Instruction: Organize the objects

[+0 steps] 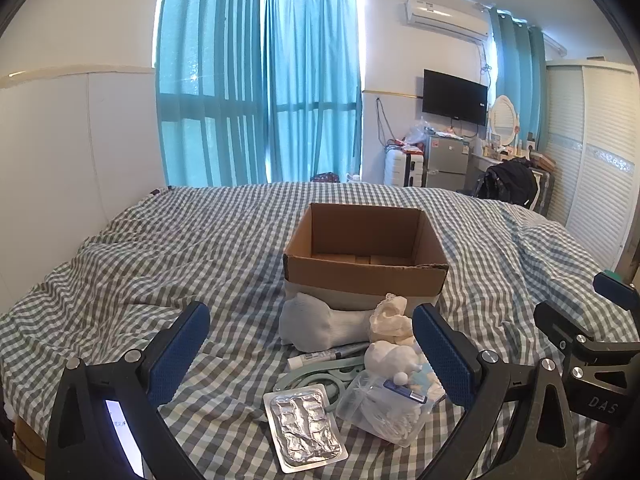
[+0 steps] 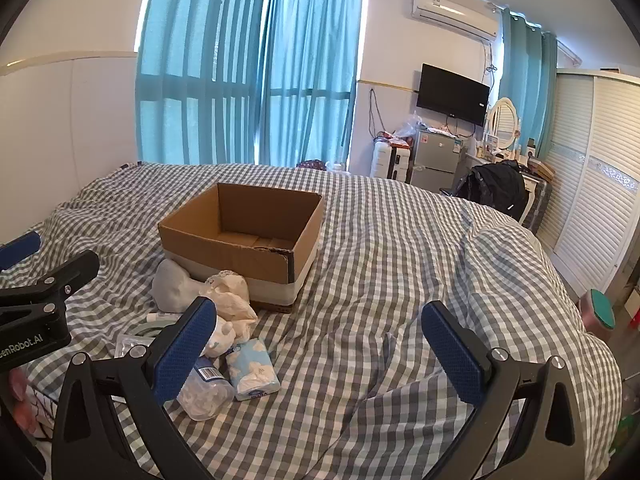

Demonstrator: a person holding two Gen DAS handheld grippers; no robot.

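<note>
The left gripper (image 1: 310, 354), jaws released and empty, hung nearer the pile; the foil blister pack (image 1: 305, 423) lay just below, its length toward 5 o'clock.

The right gripper (image 2: 320, 350) was released too.

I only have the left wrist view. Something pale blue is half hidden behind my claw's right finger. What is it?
Observer: A tissue pack with a cloud print, lying flat beside the clear container.
Operator: Is the right claw holding anything?
Observer: No, the right claw is open and empty.
Operator: Anything in the box yet?
Observer: The cardboard box shows only its floor flaps from here.
</note>
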